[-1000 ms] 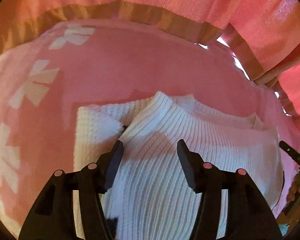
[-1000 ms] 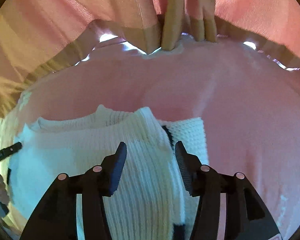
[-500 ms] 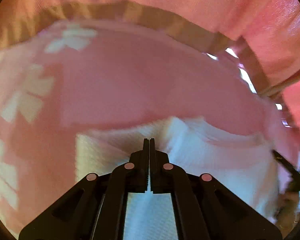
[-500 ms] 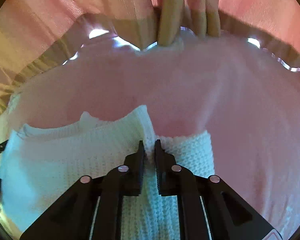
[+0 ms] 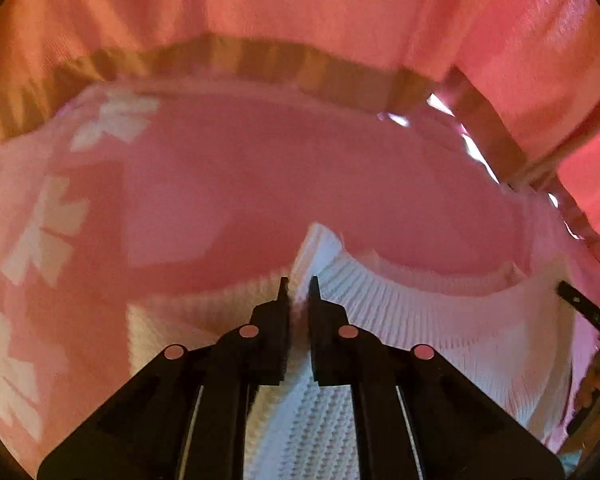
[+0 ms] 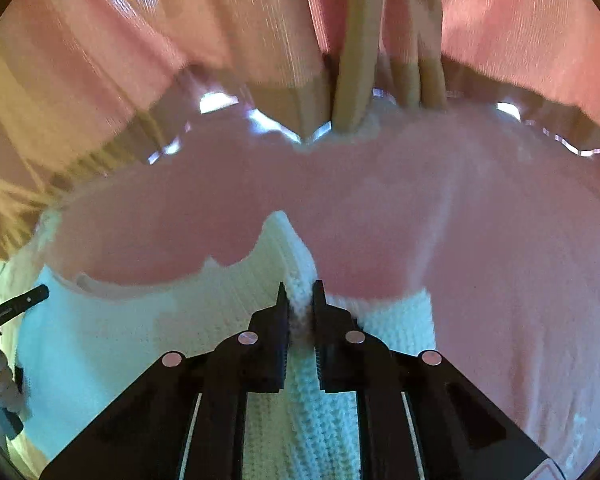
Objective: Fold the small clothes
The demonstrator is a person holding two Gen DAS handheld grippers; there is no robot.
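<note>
A small white ribbed knit garment [image 5: 420,320] lies on a pink blanket [image 5: 260,184]. In the left wrist view my left gripper [image 5: 298,292] is shut on a raised corner of its ribbed edge, which peaks just above the fingertips. In the right wrist view the same white garment [image 6: 140,340] spreads to the left, and my right gripper [image 6: 300,296] is shut on its other raised corner. The knit sags between the two pinched corners. Each gripper's dark tip shows at the far edge of the other's view.
The pink blanket [image 6: 480,260] carries white cross-shaped marks [image 5: 44,236] on the left. Pink curtains with a tan band [image 5: 260,60] hang behind the bed. Tan upright folds [image 6: 356,80] stand at the back in the right wrist view.
Both grippers went from open over the garment to shut on its edge. The pinched corners now stand higher, and the knit between them has pulled up off the blanket.
</note>
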